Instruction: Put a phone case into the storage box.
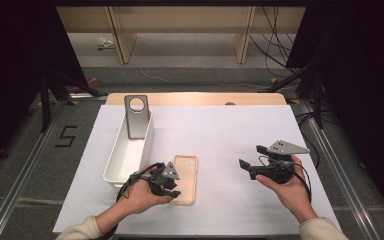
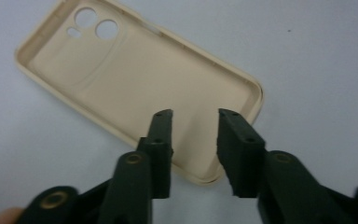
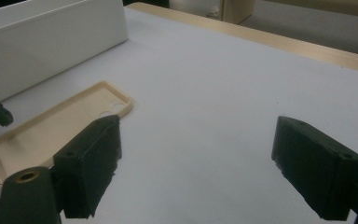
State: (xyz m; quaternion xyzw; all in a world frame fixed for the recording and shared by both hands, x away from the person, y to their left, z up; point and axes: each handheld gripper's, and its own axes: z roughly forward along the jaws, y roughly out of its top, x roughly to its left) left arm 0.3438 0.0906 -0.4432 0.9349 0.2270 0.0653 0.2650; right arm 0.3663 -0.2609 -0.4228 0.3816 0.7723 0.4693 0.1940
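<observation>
Left gripper view is showing the beige phone case (image 2: 140, 93) lying hollow-side up, its near rim between the parted jaws of the left gripper (image 2: 195, 122). It looks light and flexible; pinching that thin sidewall seems best. The right gripper (image 3: 196, 154) is hovering wide open beside it.

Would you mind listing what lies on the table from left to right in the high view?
White bin with a grey phone case leaning in its far end → left gripper → beige phone case → right gripper.
</observation>
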